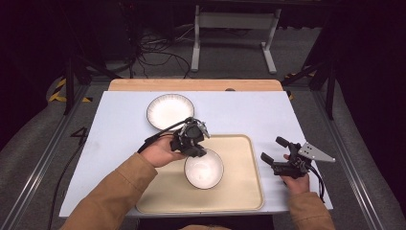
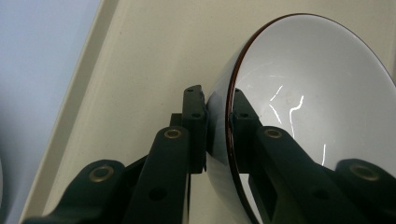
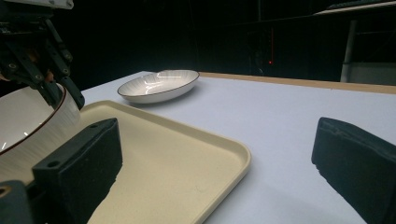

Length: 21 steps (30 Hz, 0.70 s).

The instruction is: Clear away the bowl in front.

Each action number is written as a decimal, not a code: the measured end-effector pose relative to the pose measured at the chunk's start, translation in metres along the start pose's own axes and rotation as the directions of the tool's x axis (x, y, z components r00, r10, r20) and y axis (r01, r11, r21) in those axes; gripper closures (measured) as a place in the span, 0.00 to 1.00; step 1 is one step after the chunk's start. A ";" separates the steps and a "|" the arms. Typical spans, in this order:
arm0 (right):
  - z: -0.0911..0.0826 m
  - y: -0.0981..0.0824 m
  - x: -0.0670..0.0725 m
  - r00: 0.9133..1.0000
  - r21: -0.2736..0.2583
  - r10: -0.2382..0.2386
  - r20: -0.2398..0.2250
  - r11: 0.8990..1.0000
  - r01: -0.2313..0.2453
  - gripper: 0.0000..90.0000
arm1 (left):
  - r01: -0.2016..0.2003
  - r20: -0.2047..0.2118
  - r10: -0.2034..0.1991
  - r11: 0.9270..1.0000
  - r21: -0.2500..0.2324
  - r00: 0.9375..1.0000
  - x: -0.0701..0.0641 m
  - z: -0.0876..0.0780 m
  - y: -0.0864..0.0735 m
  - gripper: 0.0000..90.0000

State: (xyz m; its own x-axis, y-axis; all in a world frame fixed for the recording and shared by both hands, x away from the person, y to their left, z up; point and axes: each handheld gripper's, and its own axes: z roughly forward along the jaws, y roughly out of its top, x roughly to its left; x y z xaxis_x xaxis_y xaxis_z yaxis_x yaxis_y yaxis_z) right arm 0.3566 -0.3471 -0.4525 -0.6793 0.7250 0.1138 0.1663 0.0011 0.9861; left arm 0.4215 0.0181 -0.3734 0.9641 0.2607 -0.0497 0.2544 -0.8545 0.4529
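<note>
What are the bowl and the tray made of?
The bowl looks like glazed ceramic: white, with shiny streaks of reflected light and a thin dark rim. The tray looks like matte plastic: plain beige, a dull surface with no glare, and a smooth moulded edge. Neither can be told for sure.

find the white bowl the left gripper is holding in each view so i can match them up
High view: the bowl sits low of centre, over the beige tray, its rim clamped by the left gripper.
Left gripper view: the bowl is at right, rim pinched between the jaws.
Right gripper view: the bowl is at the left edge.
Shared landmark: the beige tray.
</note>
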 end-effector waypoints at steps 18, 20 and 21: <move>0.000 0.000 0.000 1.000 -0.002 0.000 -0.002 1.000 0.000 0.03 | 0.004 -0.010 -0.004 1.000 0.029 1.000 0.004 0.009 0.000 0.91; 0.000 0.000 0.000 1.000 -0.001 0.000 -0.002 1.000 0.000 0.03 | 0.007 -0.004 -0.007 1.000 0.030 1.000 0.005 0.009 -0.001 0.90; 0.000 0.000 0.000 1.000 -0.001 -0.001 -0.002 1.000 0.001 0.03 | 0.005 -0.004 -0.005 1.000 0.030 1.000 0.006 0.010 -0.001 0.90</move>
State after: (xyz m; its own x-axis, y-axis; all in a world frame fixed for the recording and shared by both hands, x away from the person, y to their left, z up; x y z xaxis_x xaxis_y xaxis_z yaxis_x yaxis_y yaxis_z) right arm 0.3564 -0.3467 -0.4525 -0.6807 0.7237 0.1134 0.1655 0.0010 0.9862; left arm 0.4274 0.0160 -0.3826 0.9625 0.2668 -0.0488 0.2617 -0.8663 0.4256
